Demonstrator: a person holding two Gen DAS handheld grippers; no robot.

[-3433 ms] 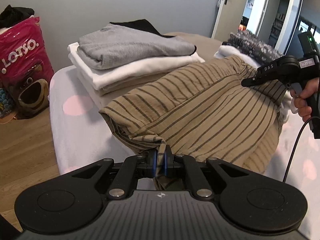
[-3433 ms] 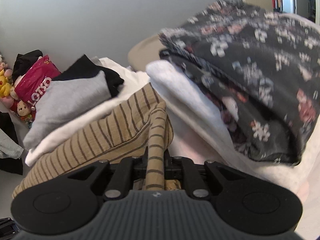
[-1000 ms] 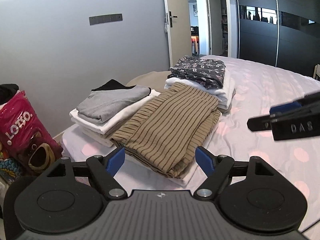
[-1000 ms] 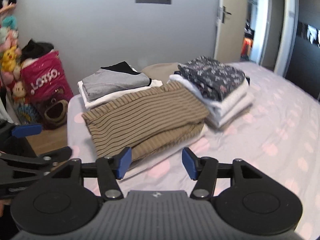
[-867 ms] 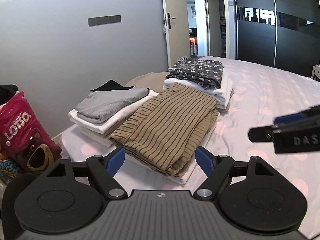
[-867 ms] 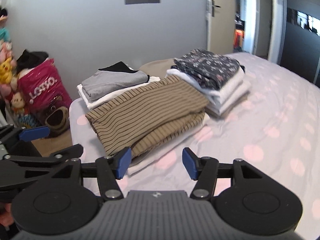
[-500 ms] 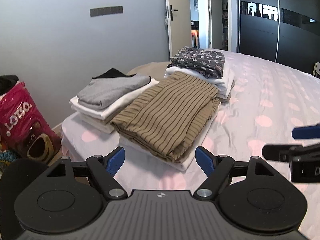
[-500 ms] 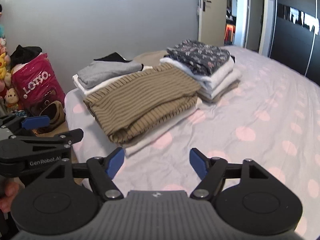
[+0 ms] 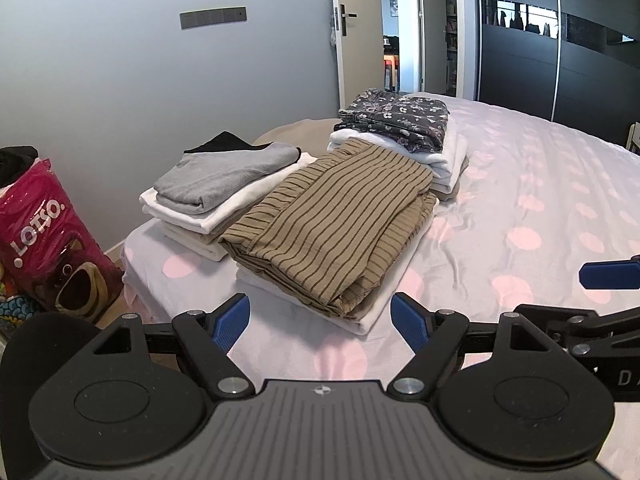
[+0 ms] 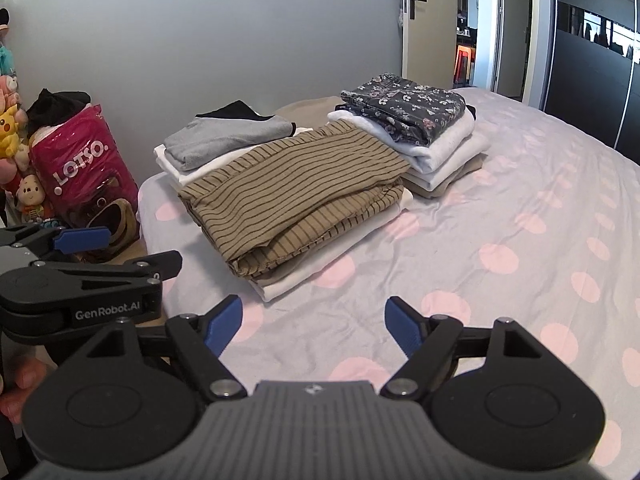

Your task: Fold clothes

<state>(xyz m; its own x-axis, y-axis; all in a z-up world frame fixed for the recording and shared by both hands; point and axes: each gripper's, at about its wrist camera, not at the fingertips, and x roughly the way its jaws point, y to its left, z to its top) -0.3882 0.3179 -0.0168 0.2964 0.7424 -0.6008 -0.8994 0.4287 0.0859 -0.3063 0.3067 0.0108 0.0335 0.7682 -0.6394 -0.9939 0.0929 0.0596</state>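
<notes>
Left claw (image 9: 320, 316): jaws wide apart, nothing between them, held over the near strip of the bed and well short of the clothes.
Right claw (image 10: 313, 322): jaws opening, nearly full spread, nothing between the blue pads (image 10: 224, 322); it hangs over bare sheet, well clear of the clothes.
Hand (image 10: 18, 390): only fingers show at the left edge of the right view, under the left claw's body.
Bed (image 10: 500, 216): pale sheet with pink dots; the near and right parts lie open, a wide free stretch running back toward the wardrobe.
Bed edge: the left edge drops off just beside the piles; wood floor (image 9: 114, 246) shows below it.
Striped garment (image 9: 336, 224): tan with dark stripes, folded flat, lying on a white layer (image 9: 380, 304) whose near corner sticks out toward the claws. Its folded edges face near and right.
Grey pile (image 9: 224, 176): grey top on white and cream folds, just left of the striped garment and touching it, close to the bed's left edge.
Floral pile (image 9: 400, 114): dark flowered piece on white folds, behind and right of the striped garment, whose far end overlaps it.
Pink bag (image 10: 86, 164): on the floor by the bed corner, soft toys (image 10: 16, 132) beside it.
Wall (image 9: 120, 60): grey, behind the piles.
Door (image 10: 414, 24): open, far right of the wall.
Wardrobe (image 9: 560, 52): dark, at the far right.
</notes>
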